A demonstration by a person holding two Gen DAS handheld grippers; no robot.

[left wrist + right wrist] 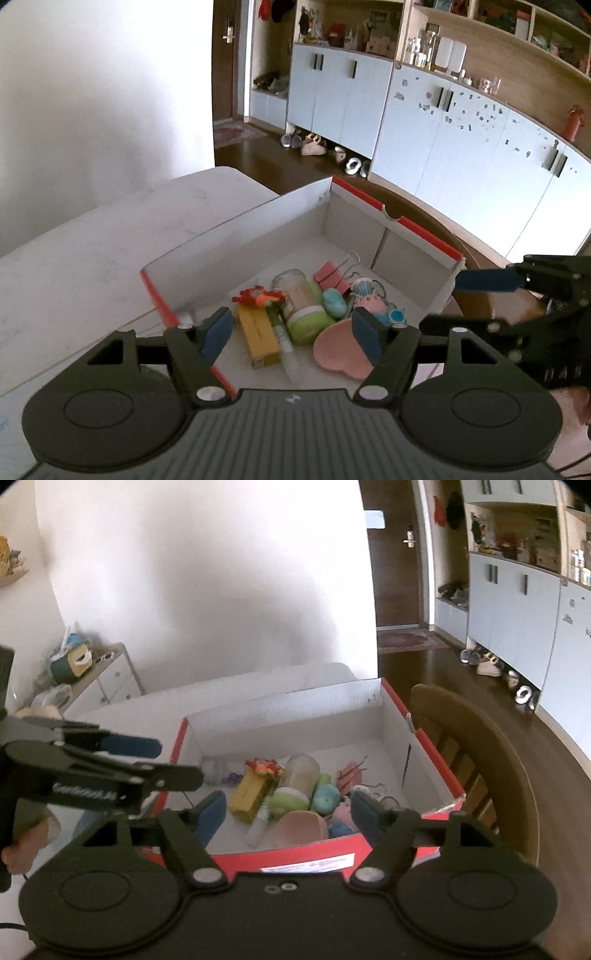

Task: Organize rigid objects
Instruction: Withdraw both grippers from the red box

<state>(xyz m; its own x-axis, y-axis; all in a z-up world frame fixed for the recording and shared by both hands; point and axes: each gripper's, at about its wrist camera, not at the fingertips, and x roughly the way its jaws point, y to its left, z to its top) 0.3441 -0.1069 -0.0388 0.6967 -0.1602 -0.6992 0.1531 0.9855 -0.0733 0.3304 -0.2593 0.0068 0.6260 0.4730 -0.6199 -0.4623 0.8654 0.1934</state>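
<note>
Both the left tongs (291,334) and right tongs (288,818) hover open and empty above a red-edged box (424,236) on the white surface (92,258). Heaped toward its near wall lie one yellow carton (258,338), one glass jar (297,291), one pink clip (330,278), one pink dish (341,350) and perhaps five small toys, all light and stiff; the jar looks slippery and breakable, best gripped across its body.

I see the open red-and-white cardboard box (369,236) on the white desk (92,258), its small things heaped toward one end: a yellow carton (258,338) lying flat, a clear jar with a green lid (301,302) on its side, a pink heart-shaped dish (338,350), a pink binder clip (330,278), a teal toy (334,302) and an orange crab figure (258,297).
</note>
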